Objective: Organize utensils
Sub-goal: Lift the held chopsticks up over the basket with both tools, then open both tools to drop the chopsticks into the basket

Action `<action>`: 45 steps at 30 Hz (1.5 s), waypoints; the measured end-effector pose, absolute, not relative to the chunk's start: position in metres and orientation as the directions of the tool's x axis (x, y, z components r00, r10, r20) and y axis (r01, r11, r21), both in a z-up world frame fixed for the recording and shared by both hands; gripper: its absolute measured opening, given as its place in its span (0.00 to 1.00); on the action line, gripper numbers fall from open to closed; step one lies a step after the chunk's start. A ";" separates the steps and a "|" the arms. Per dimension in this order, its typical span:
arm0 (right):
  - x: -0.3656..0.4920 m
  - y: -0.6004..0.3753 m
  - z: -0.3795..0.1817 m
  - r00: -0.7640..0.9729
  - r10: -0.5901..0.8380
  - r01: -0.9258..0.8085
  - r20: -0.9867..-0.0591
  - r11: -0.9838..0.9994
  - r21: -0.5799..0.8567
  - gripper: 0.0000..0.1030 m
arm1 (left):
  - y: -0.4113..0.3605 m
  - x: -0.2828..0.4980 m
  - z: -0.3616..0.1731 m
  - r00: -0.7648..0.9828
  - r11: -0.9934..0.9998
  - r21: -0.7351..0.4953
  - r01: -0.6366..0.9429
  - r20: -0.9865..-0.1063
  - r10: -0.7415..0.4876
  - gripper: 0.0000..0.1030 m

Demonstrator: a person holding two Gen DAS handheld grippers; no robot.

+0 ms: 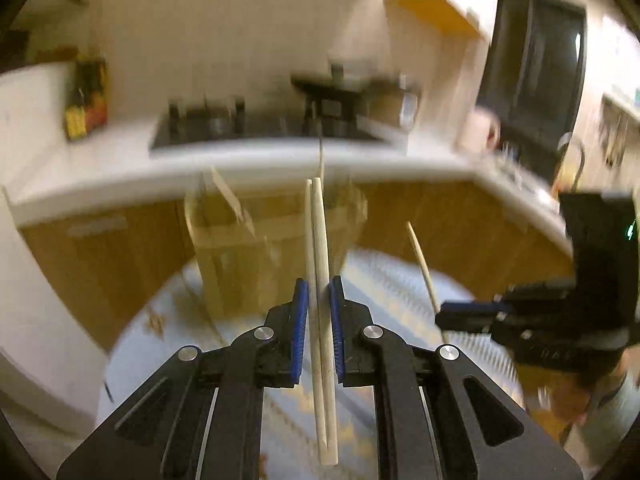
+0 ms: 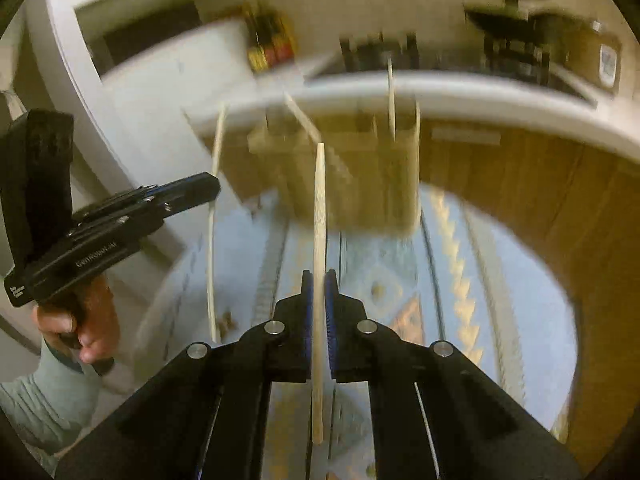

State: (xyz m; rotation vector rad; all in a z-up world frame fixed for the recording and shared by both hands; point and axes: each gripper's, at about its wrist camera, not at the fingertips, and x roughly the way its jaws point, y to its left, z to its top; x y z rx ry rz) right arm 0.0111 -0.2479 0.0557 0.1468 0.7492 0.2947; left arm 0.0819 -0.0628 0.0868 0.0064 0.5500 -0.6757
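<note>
Here the left gripper jaws clamp paired chopsticks, the right gripper jaws one chopstick; all shafts run lengthwise toward the wooden holder ahead, neither gripper clearly nearer.

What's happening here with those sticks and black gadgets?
A person is sorting chopsticks. The left claw grips a pair of chopsticks; the right claw grips a single chopstick. Both are held above a patterned table, facing a blurred wooden holder that already has sticks in it.

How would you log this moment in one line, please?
left gripper: shut on two chopsticks | right gripper: shut on one chopstick
</note>
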 end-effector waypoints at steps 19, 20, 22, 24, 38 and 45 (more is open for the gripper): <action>0.111 -0.269 0.157 0.978 0.045 -0.029 -0.203 0.996 0.084 0.04 | -0.085 0.145 0.157 0.851 0.852 -0.177 0.492 -0.108 -0.514 0.09; 0.115 -0.271 0.154 0.980 0.054 -0.036 -0.191 0.995 0.098 0.04 | -0.087 0.149 0.155 0.852 0.854 -0.180 0.489 -0.110 -0.511 0.09; 0.122 -0.273 0.146 0.987 0.042 -0.024 -0.158 0.993 0.115 0.04 | -0.091 0.160 0.148 0.856 0.858 -0.185 0.480 -0.118 -0.504 0.09; 0.127 -0.273 0.139 0.990 0.035 -0.019 -0.138 0.993 0.119 0.04 | -0.093 0.168 0.140 0.863 0.865 -0.185 0.466 -0.123 -0.491 0.09; 0.139 -0.271 0.088 0.987 0.046 -0.028 -0.155 0.993 0.114 0.04 | -0.111 0.180 0.108 0.879 0.889 -0.131 0.438 -0.143 -0.454 0.11; 0.123 -0.274 0.085 0.978 0.086 -0.059 -0.191 0.988 0.140 0.15 | -0.104 0.166 0.107 0.867 0.880 -0.125 0.459 -0.152 -0.474 0.22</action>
